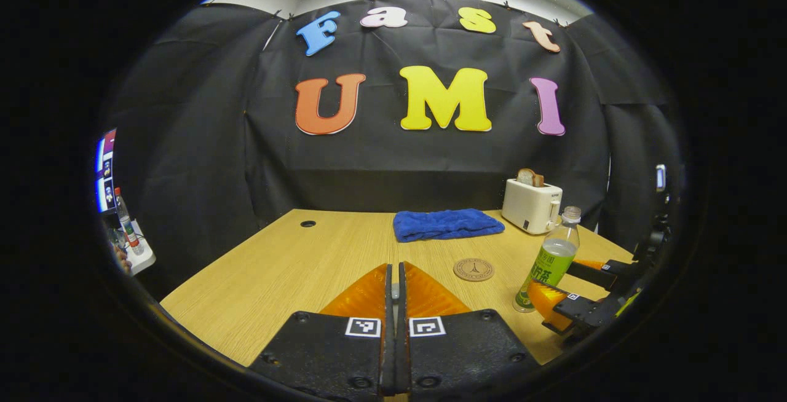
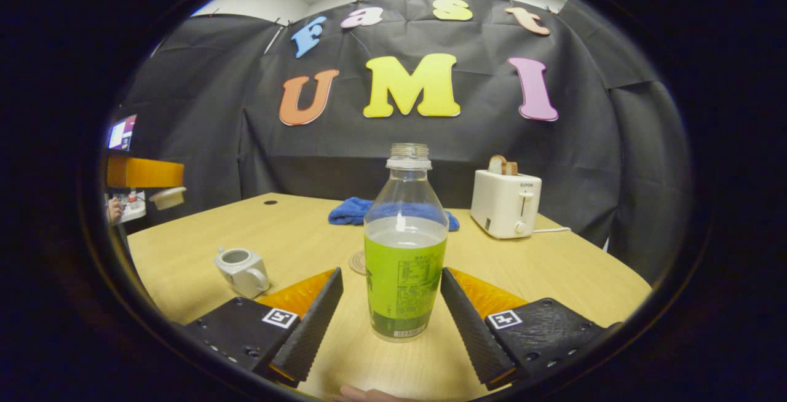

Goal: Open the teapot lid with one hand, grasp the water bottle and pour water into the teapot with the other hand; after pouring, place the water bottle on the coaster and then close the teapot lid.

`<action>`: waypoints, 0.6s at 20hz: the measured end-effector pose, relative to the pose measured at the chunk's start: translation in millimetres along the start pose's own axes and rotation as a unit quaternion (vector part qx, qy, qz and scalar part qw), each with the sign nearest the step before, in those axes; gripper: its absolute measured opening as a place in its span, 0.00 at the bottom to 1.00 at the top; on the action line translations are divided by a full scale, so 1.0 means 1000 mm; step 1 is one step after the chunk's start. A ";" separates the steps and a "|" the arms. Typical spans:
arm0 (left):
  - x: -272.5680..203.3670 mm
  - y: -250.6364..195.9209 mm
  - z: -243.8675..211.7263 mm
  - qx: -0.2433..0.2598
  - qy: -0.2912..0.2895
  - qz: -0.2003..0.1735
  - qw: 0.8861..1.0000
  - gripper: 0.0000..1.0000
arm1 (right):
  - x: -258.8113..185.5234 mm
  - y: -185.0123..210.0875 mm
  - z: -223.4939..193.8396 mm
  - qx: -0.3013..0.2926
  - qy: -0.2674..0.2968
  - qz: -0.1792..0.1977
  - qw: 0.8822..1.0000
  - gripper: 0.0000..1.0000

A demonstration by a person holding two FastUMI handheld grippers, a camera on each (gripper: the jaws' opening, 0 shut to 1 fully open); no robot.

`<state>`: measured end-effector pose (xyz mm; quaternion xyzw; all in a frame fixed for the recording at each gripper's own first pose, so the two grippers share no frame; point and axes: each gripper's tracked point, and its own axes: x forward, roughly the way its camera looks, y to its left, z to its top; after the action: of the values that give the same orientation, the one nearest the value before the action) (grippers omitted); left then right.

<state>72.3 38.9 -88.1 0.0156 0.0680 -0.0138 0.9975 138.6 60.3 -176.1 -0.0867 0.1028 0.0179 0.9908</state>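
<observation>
The water bottle [image 2: 404, 254], clear, uncapped and with a green label, stands upright on the table. My right gripper [image 2: 391, 274] is open, with one finger on each side of the bottle and a gap to each. The white teapot [image 2: 241, 271] sits lidless to the bottle's left. The teapot lid [image 2: 167, 197] hangs high at the far left under my left gripper [image 2: 144, 173]. In the left gripper view my left gripper [image 1: 395, 270] is shut on the lid's knob, and the bottle [image 1: 551, 260] stands between the right gripper's fingers [image 1: 544, 300]. The round cork coaster [image 1: 473, 269] lies flat to the bottle's left.
A white toaster [image 1: 532, 205] holding bread stands at the back right of the wooden table [image 1: 276, 267]. A folded blue towel [image 1: 447, 224] lies at the back middle. A screen [image 1: 104, 171] and a small bottle are off the table's left edge.
</observation>
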 end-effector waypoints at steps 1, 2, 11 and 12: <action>-0.004 0.002 0.002 -0.001 -0.001 -0.001 1.000 0.03 | 0.004 0.000 0.000 0.001 -0.001 -0.005 1.000 0.96; -0.006 0.001 0.001 0.000 0.001 -0.007 1.000 0.03 | 0.007 -0.003 -0.001 0.004 0.001 -0.011 1.000 0.96; -0.028 0.003 0.008 0.014 -0.004 -0.020 1.000 0.03 | 0.020 -0.007 -0.006 0.024 0.013 -0.032 0.999 0.73; -0.029 0.003 0.009 0.016 -0.007 -0.021 1.000 0.03 | 0.018 -0.008 -0.005 0.017 0.014 -0.036 0.999 0.72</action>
<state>44.9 42.8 -74.7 0.0299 0.0613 -0.0361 0.9970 155.9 52.0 -183.5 -0.0735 0.1134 -0.0205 0.9906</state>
